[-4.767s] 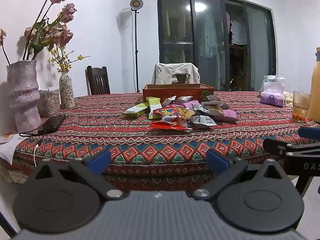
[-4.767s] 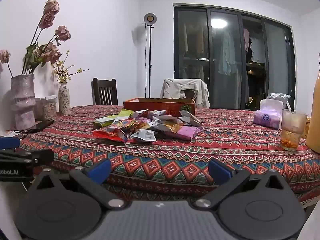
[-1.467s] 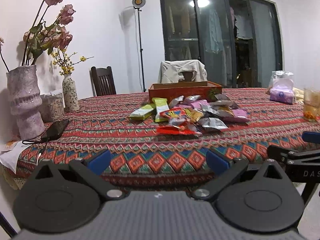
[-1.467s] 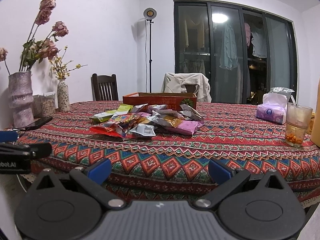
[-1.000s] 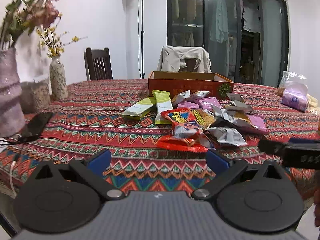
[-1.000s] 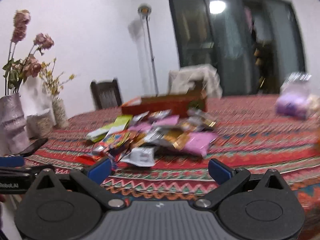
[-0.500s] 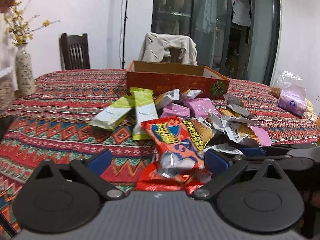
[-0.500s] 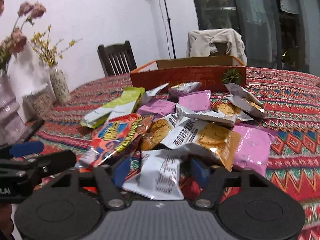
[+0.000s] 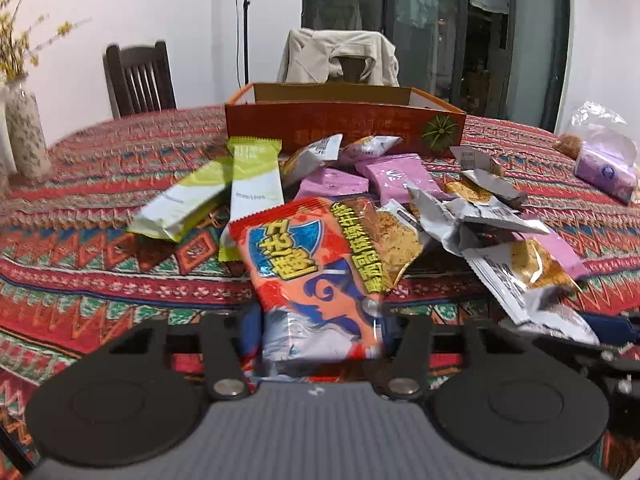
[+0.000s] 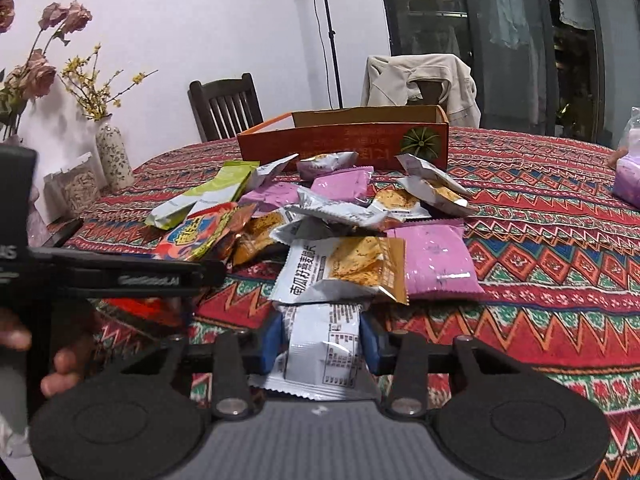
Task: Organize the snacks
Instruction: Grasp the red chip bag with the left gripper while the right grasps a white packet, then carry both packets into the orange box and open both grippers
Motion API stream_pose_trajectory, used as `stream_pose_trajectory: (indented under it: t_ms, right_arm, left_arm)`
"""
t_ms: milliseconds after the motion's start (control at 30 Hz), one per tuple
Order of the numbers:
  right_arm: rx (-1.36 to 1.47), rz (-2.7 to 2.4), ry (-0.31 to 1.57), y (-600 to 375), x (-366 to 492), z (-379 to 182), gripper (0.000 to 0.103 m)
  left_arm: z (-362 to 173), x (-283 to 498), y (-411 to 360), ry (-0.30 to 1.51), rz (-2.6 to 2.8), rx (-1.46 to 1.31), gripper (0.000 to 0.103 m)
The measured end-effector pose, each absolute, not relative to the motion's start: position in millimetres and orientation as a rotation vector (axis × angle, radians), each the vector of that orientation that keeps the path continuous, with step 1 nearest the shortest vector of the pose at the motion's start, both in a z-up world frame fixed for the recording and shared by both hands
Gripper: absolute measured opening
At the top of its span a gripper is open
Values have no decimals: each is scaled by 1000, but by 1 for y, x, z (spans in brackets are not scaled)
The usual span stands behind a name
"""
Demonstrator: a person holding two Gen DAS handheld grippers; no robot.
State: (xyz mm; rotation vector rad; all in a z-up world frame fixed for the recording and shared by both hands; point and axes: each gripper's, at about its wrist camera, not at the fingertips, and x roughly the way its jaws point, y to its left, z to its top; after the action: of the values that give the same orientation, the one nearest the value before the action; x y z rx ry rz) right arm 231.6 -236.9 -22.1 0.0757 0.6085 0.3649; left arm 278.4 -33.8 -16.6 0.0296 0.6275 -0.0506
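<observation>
While both grippers bite into the snack pile in front of the orange box (image 9: 344,126), the pick-up step is in hand. The left gripper (image 9: 320,330) is closing on the red packet (image 9: 312,268); the right gripper (image 10: 320,338) has clamped the white packet (image 10: 322,344). Next likely comes lifting both clear toward the box.

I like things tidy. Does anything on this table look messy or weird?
Yes. The snack packets lie in a jumbled heap on the patterned tablecloth, overlapping at all angles, in front of the orange cardboard box rather than in it. Nothing looks spilled.
</observation>
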Motion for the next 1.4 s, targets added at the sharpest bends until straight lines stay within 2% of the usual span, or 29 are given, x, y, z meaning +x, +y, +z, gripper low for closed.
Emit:
stream_pose_trajectory:
  t_ms: [133, 433, 733, 900, 1133, 1267, 1400]
  right_arm:
    - [121, 396, 583, -246, 223, -23, 38]
    - [148, 438, 520, -254, 194, -8, 38]
    - [90, 453, 364, -264, 200, 49, 38]
    - [51, 446, 295, -277, 248, 99, 38]
    - [39, 437, 283, -293, 372, 156, 38]
    - [52, 439, 366, -293, 470, 174, 38]
    - [42, 408, 510, -275, 581, 160, 38]
  left_arm:
    - [-7, 255, -32, 645, -47, -2, 51]
    - [29, 200, -29, 552, -34, -16, 51]
    - [85, 230, -14, 434, -66, 14, 51]
    - [122, 290, -2, 423, -103, 36, 51]
    - [159, 431, 3, 494, -134, 60, 51]
    - [151, 530, -3, 602, -167, 55, 51]
    - [113, 630, -8, 692, -125, 67, 51]
